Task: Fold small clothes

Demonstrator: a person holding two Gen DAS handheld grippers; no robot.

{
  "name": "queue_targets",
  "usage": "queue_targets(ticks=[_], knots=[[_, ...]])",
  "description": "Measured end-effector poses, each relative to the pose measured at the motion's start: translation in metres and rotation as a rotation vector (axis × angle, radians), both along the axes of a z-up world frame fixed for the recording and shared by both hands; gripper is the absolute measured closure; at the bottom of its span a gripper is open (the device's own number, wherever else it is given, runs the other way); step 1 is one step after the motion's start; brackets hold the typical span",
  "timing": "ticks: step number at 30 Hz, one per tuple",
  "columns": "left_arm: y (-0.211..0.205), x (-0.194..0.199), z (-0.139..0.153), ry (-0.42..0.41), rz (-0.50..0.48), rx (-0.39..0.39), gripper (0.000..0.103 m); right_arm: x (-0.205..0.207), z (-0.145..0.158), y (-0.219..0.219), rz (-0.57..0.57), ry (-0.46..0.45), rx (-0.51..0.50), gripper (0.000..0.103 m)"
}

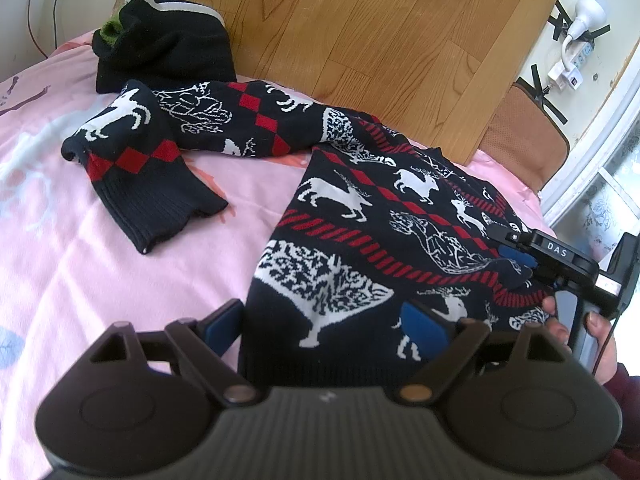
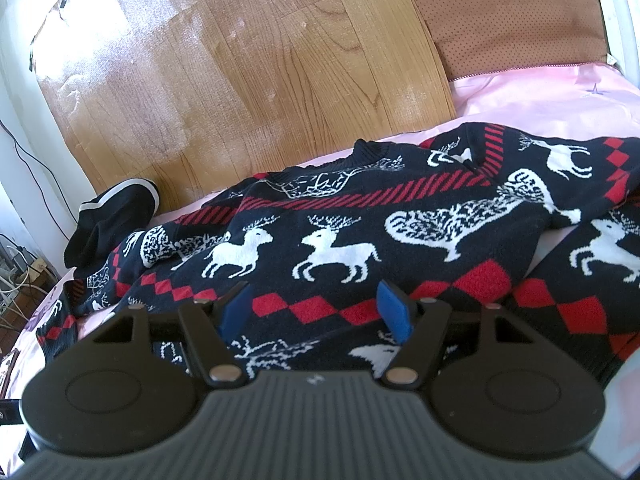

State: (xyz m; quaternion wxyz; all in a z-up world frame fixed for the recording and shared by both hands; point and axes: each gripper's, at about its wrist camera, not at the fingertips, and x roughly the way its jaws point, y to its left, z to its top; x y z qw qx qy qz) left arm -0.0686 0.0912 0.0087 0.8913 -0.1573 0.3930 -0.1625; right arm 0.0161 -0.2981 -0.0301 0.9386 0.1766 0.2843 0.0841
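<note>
A dark navy sweater (image 1: pixel 360 248) with white deer and red diamond bands lies spread on a pink sheet (image 1: pixel 100 272). Its left sleeve (image 1: pixel 132 160) is bent back on itself, cuff toward me. My left gripper (image 1: pixel 324 320) is open, its blue pads straddling the sweater's hem edge. My right gripper (image 1: pixel 520 256) shows at the sweater's right edge, held by a hand. In the right wrist view the right gripper (image 2: pixel 316 308) is open, low over the sweater (image 2: pixel 340 240).
A black garment (image 1: pixel 160 44) with a white stripe lies at the sheet's far edge; it also shows in the right wrist view (image 2: pixel 112 216). A wooden floor (image 1: pixel 360 32) lies beyond. A brown chair (image 2: pixel 512 20) stands by the bed. Cables and a power strip (image 1: pixel 568 68) are at the wall.
</note>
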Motion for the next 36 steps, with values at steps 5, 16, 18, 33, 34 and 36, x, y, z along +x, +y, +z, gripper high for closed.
queue_targets(ticks=[5,16,18,33,34,36], knots=[[0.0001,0.0004,-0.0003,0.0,-0.001,0.001,0.016,0.0001,-0.0001,0.0,0.0,0.0,0.0,0.032],[0.0,0.0001,-0.0002,0.0,0.0,0.001,0.016,0.0001,0.0,-0.0004,0.0,0.001,0.0,0.032],[-0.0001,-0.0001,-0.0002,-0.001,-0.001,0.001,0.016,0.0001,0.0,-0.0004,0.0,0.001,0.0,0.032],[-0.0003,0.0002,-0.0009,-0.004,-0.002,0.0,0.013,0.0001,-0.0001,-0.0007,0.0,0.002,0.001,0.032],[-0.0001,0.0004,-0.001,-0.003,-0.002,-0.001,0.013,0.0001,-0.0001,-0.0007,0.0,0.002,0.001,0.032],[-0.0004,0.0003,-0.0009,-0.003,-0.001,-0.001,0.013,0.0001,-0.0001,-0.0007,0.0,0.003,0.001,0.032]])
